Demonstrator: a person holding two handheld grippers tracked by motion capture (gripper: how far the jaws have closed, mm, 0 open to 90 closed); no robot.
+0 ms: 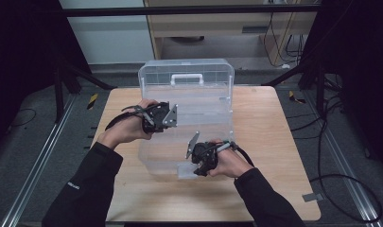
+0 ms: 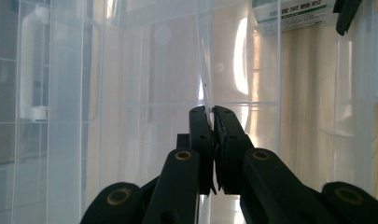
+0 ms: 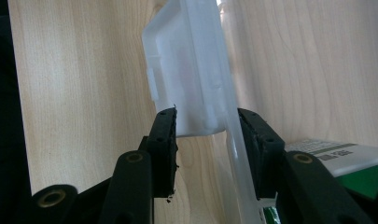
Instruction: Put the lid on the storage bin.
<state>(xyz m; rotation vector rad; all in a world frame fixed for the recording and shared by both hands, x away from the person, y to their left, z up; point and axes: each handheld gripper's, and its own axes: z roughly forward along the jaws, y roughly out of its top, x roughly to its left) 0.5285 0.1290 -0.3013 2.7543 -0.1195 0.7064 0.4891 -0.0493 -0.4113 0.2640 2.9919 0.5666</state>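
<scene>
1. A clear plastic box [image 1: 187, 118] with a white handle [image 1: 186, 78] is seen on the wooden table [image 1: 274, 142], toward its far side.
2. The left gripper [image 1: 172, 116] is held at the box's left wall; its jaws are pressed together on a thin clear wall edge [image 2: 201, 70].
3. The right gripper [image 1: 198, 165] is held at the box's near edge; a white latch [image 3: 189, 70] is pinched between its jaws.
</scene>
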